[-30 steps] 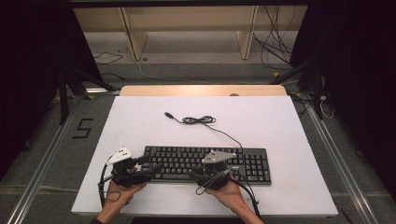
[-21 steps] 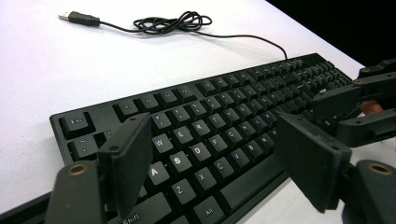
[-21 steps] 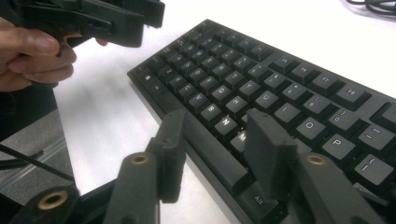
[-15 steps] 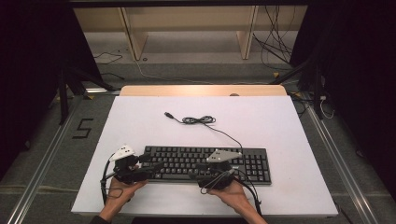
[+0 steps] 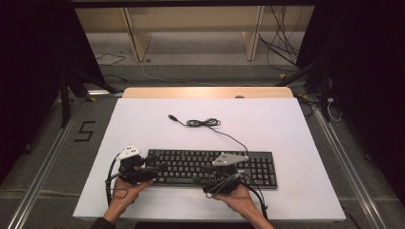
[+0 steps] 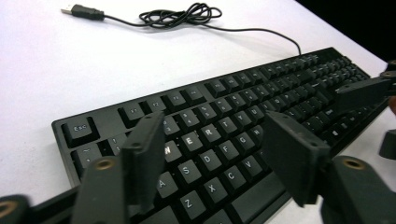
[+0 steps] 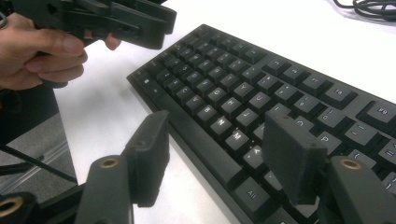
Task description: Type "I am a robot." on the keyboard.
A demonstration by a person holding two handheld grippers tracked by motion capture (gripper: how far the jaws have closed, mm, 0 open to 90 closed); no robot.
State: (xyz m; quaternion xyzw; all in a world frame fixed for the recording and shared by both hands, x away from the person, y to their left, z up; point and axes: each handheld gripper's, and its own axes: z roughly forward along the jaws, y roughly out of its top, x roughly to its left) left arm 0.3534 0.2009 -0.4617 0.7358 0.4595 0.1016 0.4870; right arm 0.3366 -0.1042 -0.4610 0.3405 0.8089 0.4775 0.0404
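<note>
A black keyboard (image 5: 210,164) lies across the near half of the white table (image 5: 286,124). Its thin cable (image 5: 205,123) coils behind it and ends in a loose USB plug (image 5: 171,116). My left gripper (image 5: 156,171) hovers over the keyboard's left end. In the left gripper view its jaws (image 6: 219,158) stand apart above the letter keys (image 6: 224,116) with nothing between them; they have just been closing. My right gripper (image 5: 203,177) sits at the keyboard's front edge. Its jaws (image 7: 219,158) have just been opening, and they stand wide over the bottom key rows (image 7: 261,79).
A hand (image 7: 37,51) holds the left gripper (image 7: 116,21) at the upper left of the right gripper view. Beyond the table's wooden far edge (image 5: 205,92) stand a shelf frame (image 5: 191,28) and loose floor cables (image 5: 282,47). White tabletop surrounds the keyboard.
Both hands stay at the keyboard's front edge with barely any shift. The keyboard and its cable lie where they were.
</note>
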